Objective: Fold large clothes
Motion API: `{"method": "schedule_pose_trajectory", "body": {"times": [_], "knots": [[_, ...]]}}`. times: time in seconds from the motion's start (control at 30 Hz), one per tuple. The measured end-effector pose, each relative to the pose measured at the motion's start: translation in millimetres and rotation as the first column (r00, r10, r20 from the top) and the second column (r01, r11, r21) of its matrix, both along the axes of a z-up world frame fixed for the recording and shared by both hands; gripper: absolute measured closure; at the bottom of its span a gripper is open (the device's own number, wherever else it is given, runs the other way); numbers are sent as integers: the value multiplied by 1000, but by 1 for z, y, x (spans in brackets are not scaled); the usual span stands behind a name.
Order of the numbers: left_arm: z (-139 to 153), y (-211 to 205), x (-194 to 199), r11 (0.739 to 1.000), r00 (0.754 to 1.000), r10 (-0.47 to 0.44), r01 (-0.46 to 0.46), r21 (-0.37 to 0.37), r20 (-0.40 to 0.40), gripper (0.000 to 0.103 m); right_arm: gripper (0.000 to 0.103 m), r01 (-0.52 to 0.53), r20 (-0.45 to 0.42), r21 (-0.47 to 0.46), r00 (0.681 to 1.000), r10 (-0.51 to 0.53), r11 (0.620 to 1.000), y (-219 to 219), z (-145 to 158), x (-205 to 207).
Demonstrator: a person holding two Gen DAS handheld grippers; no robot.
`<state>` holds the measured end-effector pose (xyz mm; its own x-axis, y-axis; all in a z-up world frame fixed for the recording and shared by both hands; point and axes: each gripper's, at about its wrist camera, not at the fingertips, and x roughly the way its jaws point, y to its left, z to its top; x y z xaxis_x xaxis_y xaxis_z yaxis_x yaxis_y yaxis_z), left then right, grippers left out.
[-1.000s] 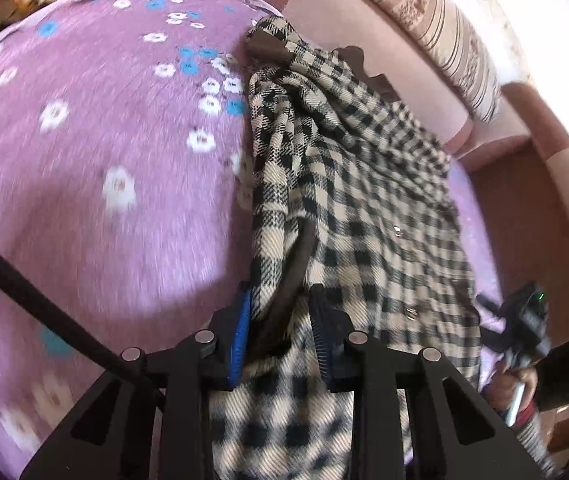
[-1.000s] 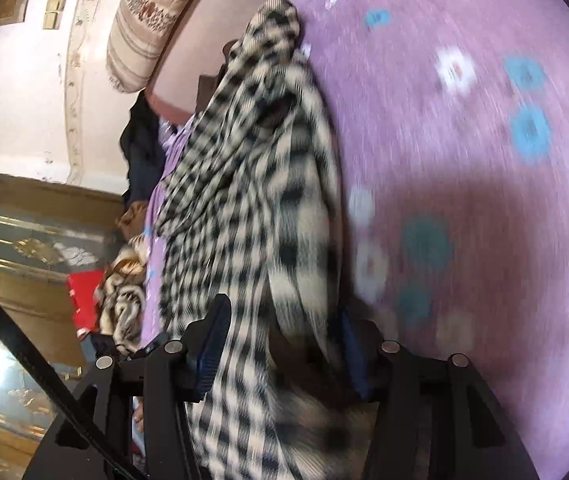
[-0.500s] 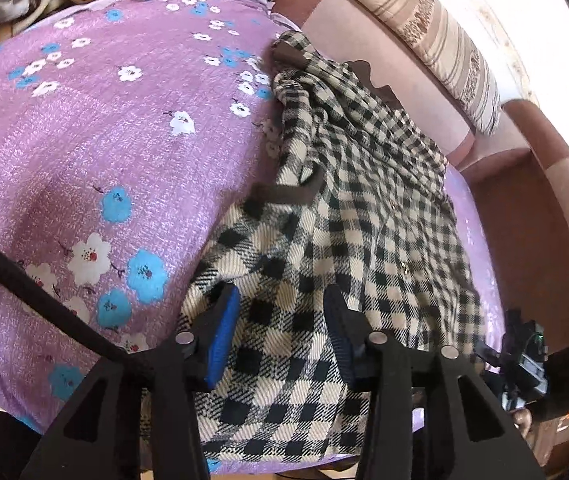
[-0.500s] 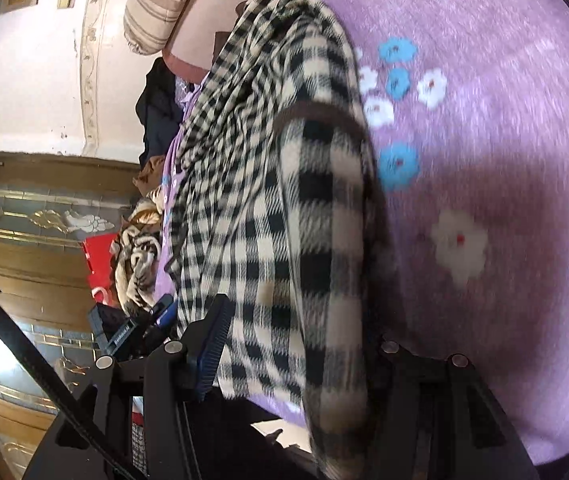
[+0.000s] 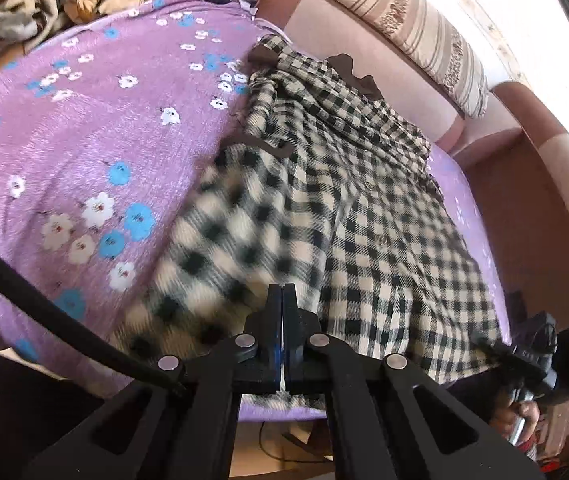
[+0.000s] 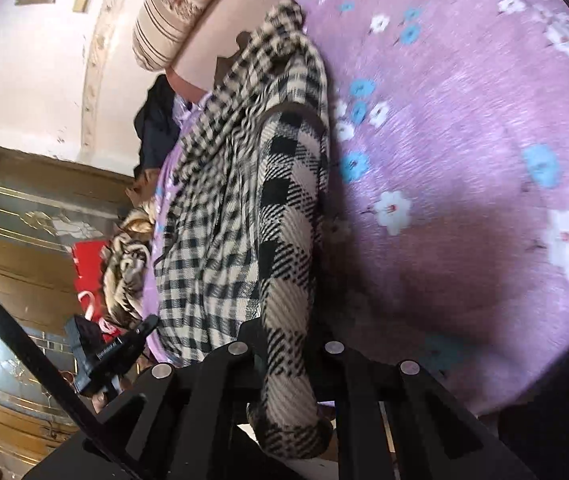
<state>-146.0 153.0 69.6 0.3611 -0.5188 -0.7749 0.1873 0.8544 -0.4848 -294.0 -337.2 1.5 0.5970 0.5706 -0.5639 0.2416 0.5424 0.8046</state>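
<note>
Checked coat point(image 5: 368, 200) lies lengthwise on a purple flowered bedspread point(image 5: 84, 128), brown collar toward the pink sofa back point(image 5: 324, 28), hem at the near edge. The left gripper point(image 5: 282, 308) appears pinched shut on the hem's corner; the right gripper point(image 6: 284, 344) clamps a sleeve or side panel draped through it. Judged risk: uneven pulls could drag the heavy cloth off the edge, or the thin left-hand pinch could slip, spoiling the fold.
</note>
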Motion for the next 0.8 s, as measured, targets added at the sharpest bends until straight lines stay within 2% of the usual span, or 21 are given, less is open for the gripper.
{"method": "schedule_pose_trajectory", "body": {"times": [0.17,0.27,0.33,0.37,0.4,0.47,0.53,0.6,0.73,0.8], "knots": [[-23,3,-2,997,998,12,-7,72,-65,103,93,-21,-69,29,997,23,999,5,-23,2],[-21,10,-3,998,998,31,-27,62,-57,102,84,-16,-73,8,997,16,1000,9,-23,5],[-13,16,-5,996,999,44,-44,80,2,97,57,-25,-67,-25,997,23,999,10,-19,6],[-10,18,-4,994,998,56,-58,88,26,83,56,-34,-65,-37,997,31,999,12,-19,8],[-5,23,-3,992,995,79,-84,89,59,61,56,-41,-67,-46,997,38,998,15,-19,10],[2,29,1,988,988,114,-124,94,107,44,55,-57,-64,-69,997,53,996,20,-17,14],[6,29,11,981,981,126,-145,126,146,43,52,-63,-60,-82,997,58,995,24,-16,15],[1,29,22,979,983,124,-143,145,138,41,52,-52,-60,-65,997,49,997,24,-18,16],[-19,22,40,987,995,72,-82,137,70,41,50,-72,-55,-67,996,68,995,28,-19,21],[-32,14,44,992,999,37,-38,119,8,41,50,-97,-48,-87,995,93,992,35,-17,24]]}}
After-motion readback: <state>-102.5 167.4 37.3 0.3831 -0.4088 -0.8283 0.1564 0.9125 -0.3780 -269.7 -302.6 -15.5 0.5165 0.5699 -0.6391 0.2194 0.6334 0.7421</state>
